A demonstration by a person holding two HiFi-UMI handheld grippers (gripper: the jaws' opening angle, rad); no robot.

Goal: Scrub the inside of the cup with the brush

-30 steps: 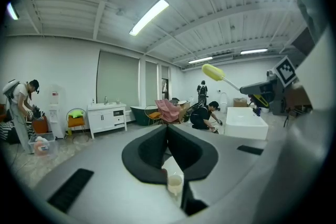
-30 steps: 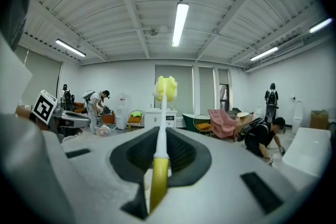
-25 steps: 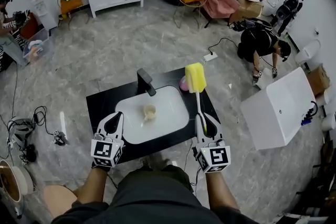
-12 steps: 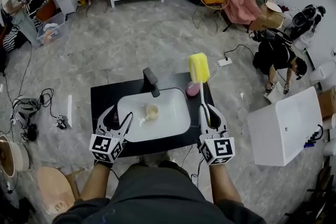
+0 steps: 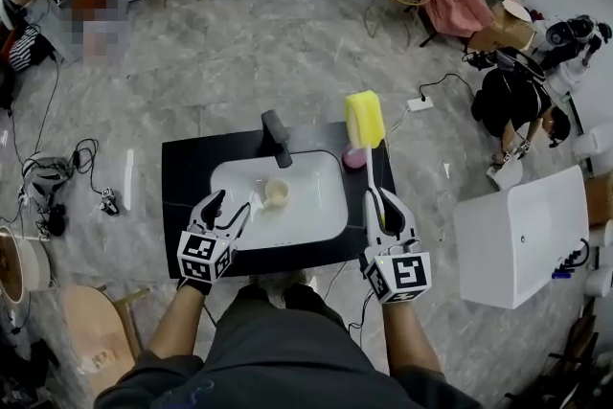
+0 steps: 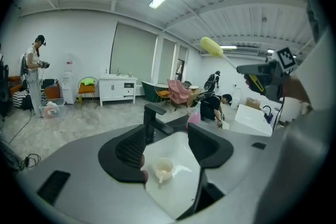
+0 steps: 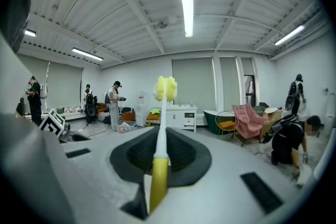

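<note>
A small cream cup [image 5: 276, 193] lies in the white sink basin [image 5: 316, 206] set in a black counter. My left gripper [image 5: 232, 208] hovers over the basin's front left edge, a short way from the cup. Its jaws have just been opening and stand open with nothing between them. In the left gripper view the cup [image 6: 164, 168] lies ahead of the left gripper [image 6: 168, 140], low in the basin. My right gripper [image 5: 383, 204] is shut on the brush's yellow handle [image 7: 157, 181]. The brush's yellow sponge head [image 5: 364, 118] points up and away, over the counter's right side.
A black faucet [image 5: 275, 137] rises at the back of the basin, and a pink spray bottle [image 5: 353, 158] stands at its back right. A white box [image 5: 517, 225] sits on the floor to the right, near a crouching person [image 5: 517, 105]. Cables lie at the left [image 5: 48, 182].
The left gripper went from shut to open and dropped toward the basin's front left edge. The right gripper kept its hold on the brush and shifted a little.
</note>
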